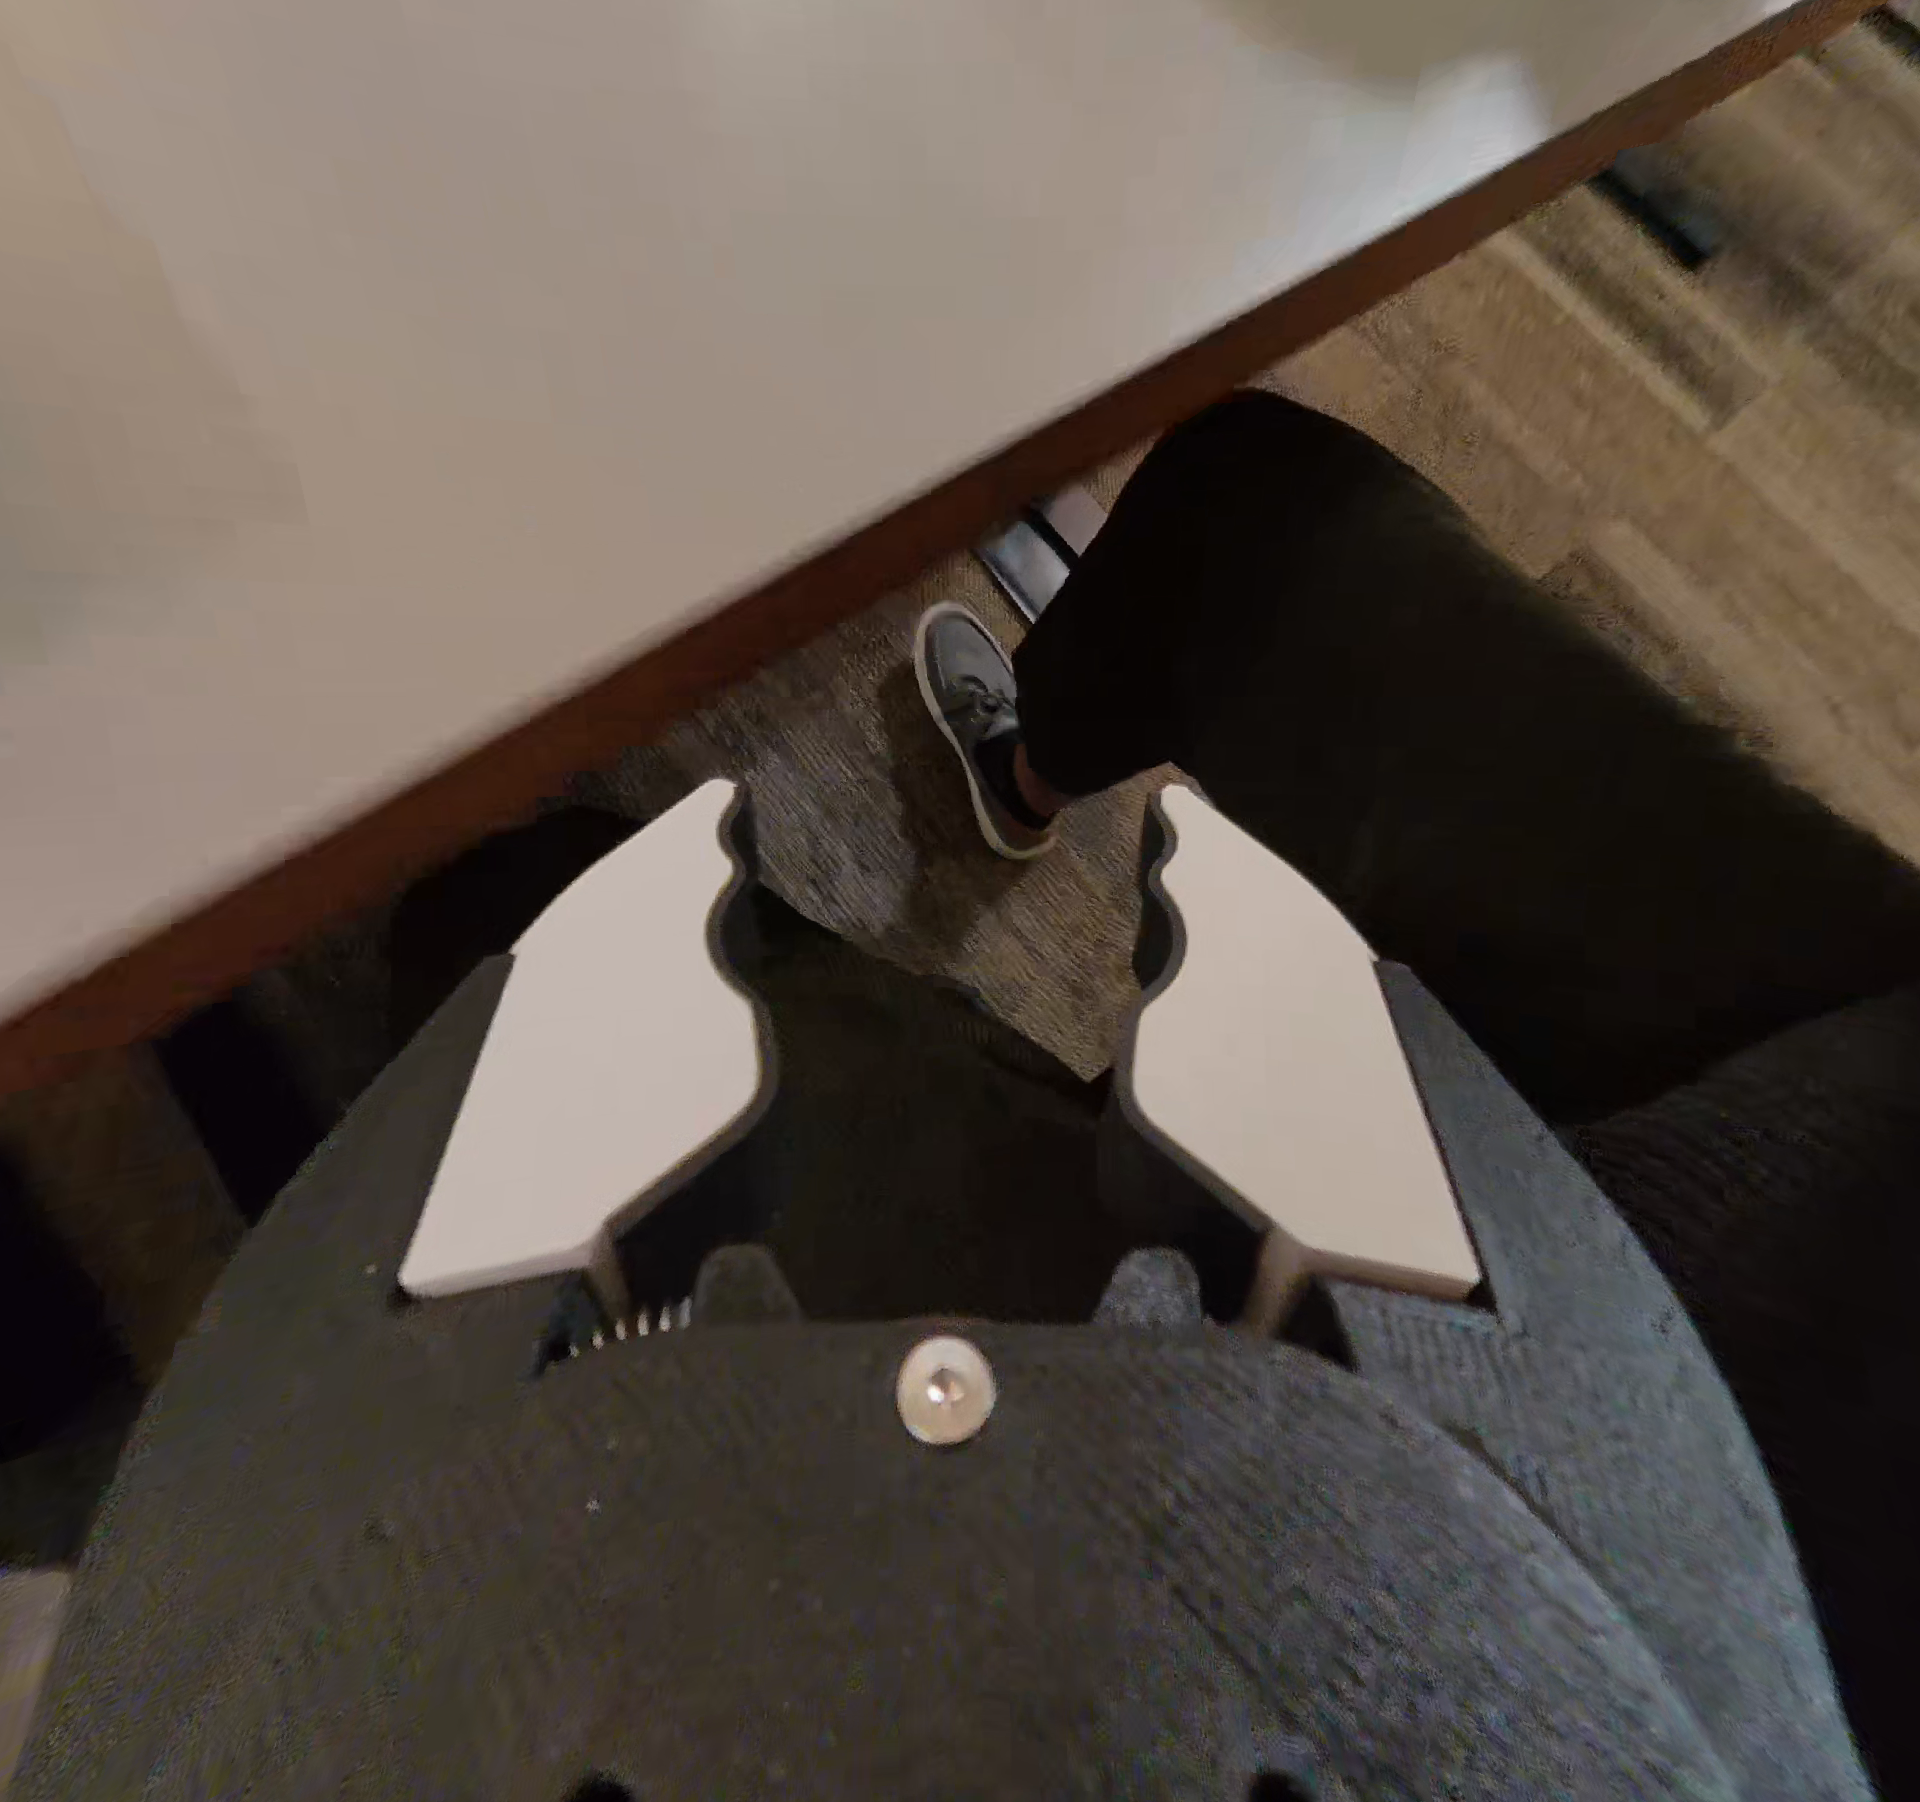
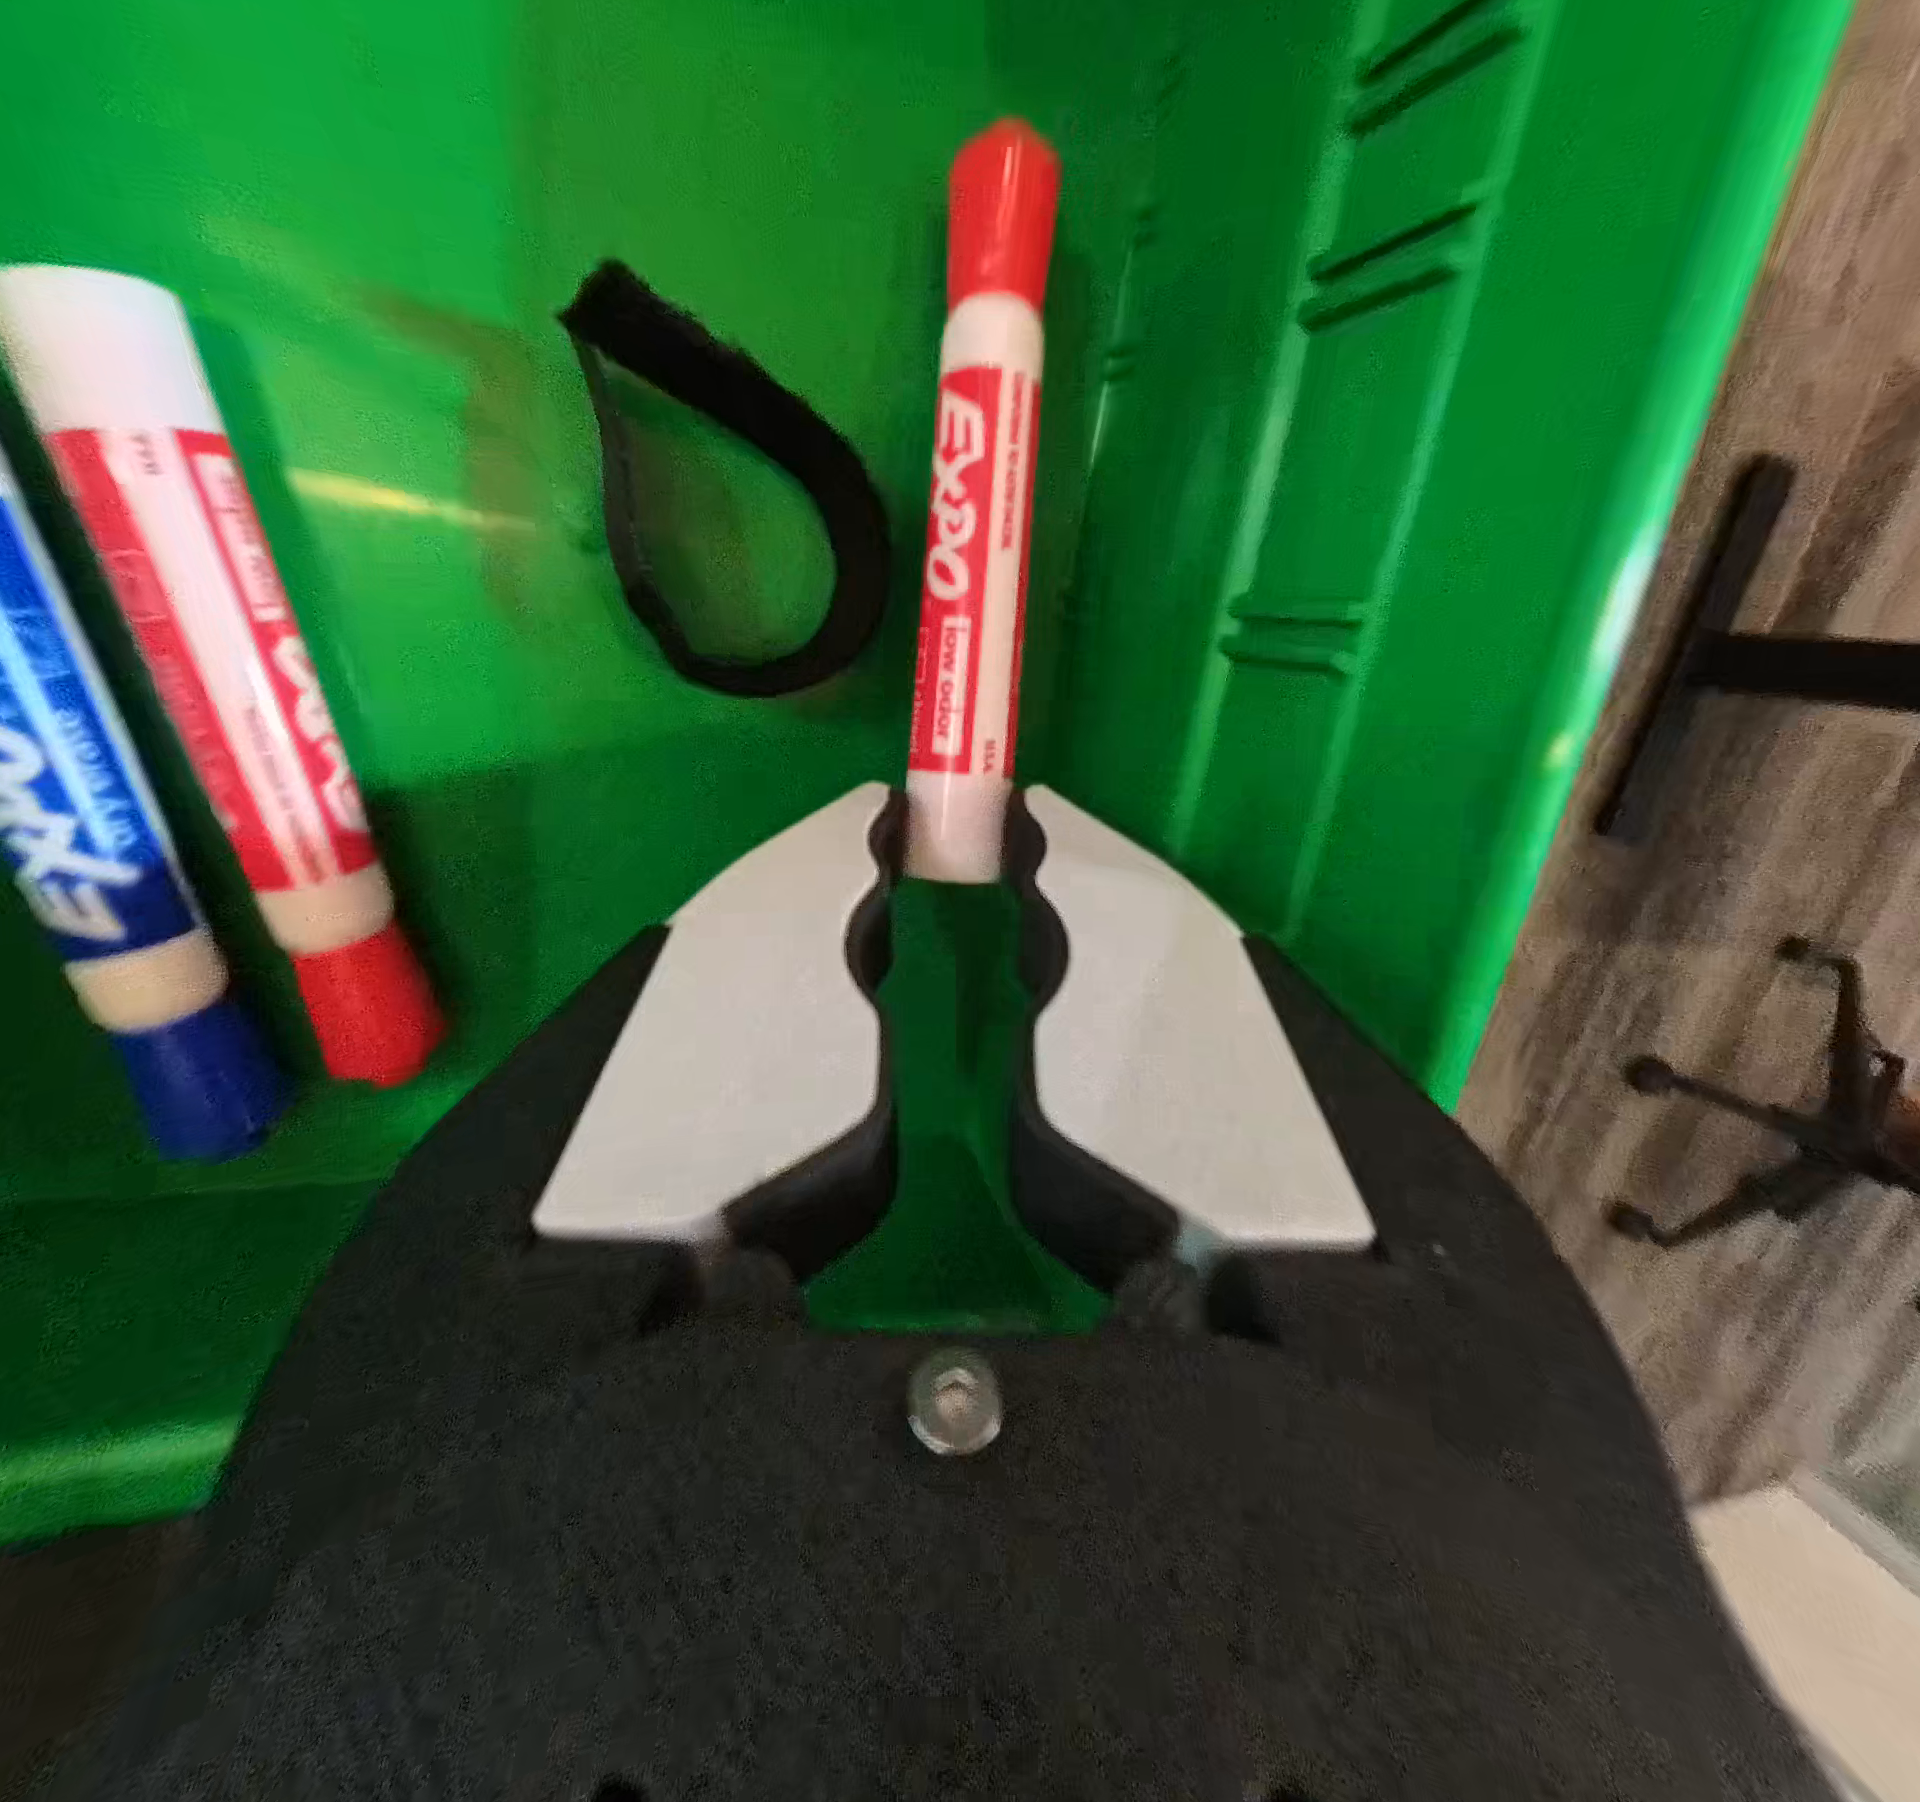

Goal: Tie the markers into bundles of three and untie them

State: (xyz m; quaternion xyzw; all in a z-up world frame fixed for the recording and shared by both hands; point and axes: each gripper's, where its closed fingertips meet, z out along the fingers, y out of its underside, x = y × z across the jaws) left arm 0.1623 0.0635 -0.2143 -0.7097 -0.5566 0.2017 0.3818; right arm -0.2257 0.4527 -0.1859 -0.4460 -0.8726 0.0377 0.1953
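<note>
**Red marker gripped over green bin**

My right gripper (image 2: 954,833) is clamped on the white barrel end of a slim red-capped whiteboard marker (image 2: 982,547), which points straight ahead, cap foremost, into a bright green plastic bin (image 2: 1351,609). The marker's cap sits close to the bin's corner, where a ribbed side wall rises just to its right. To its left a black fabric strap loop (image 2: 727,495) lies on the green surface, with open floor between them. Farther left lie two more markers side by side: one red-capped (image 2: 239,682), one blue-capped (image 2: 114,911). That makes three markers, one loop.

My left gripper (image 1: 945,848) hangs with fingers spread wide and empty, just off the brown edge of a white tabletop (image 1: 623,298), above carpet and a grey shoe (image 1: 977,724).
</note>
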